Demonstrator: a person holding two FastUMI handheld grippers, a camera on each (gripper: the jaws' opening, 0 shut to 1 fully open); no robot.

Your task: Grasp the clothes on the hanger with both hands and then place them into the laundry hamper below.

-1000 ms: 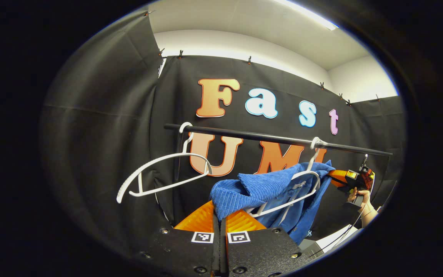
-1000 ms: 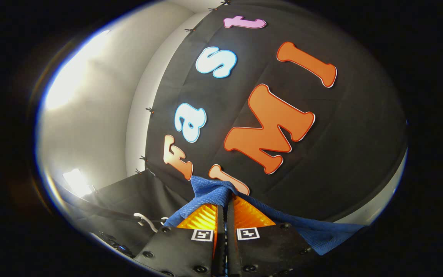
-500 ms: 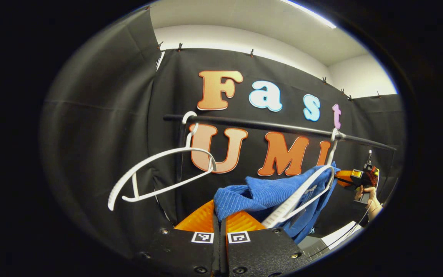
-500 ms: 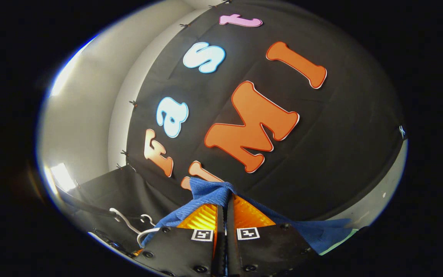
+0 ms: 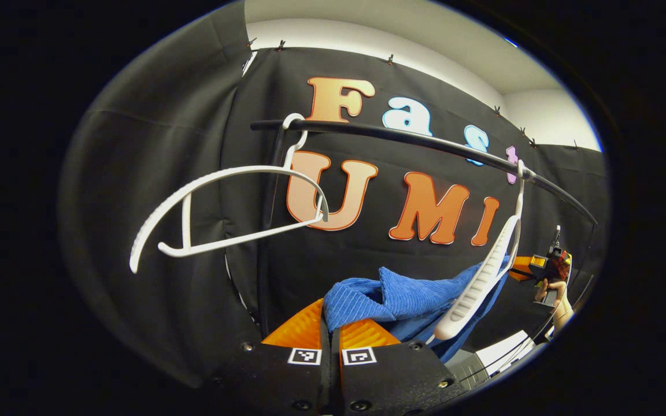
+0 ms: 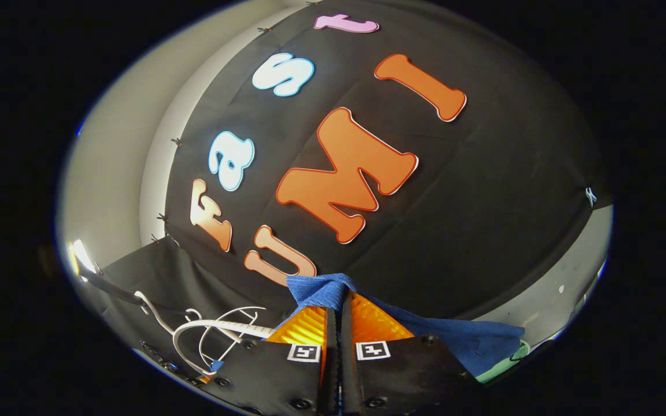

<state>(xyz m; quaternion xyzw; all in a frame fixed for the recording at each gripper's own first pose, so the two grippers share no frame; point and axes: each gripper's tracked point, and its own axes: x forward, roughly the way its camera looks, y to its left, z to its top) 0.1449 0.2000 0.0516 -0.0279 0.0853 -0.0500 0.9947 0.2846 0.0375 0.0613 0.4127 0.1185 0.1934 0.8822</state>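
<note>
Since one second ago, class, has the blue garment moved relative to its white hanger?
Yes. The blue garment now sits lower, mostly slid off the white hanger, which hangs on the black rail.

A recording booth, not a home: black cloth (image 5: 154,190) clipped up as walls before plain white walls (image 5: 547,118), with a black rail (image 5: 402,138) carrying white hangers (image 5: 223,211) across the backdrop.

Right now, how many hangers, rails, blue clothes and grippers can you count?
Hangers: 2, an empty one and one against the cloth
Rail: 1
Blue clothes: 1
Grippers: 2, the left gripper and the right gripper, both shut on the blue clothes
Total: 6
</note>
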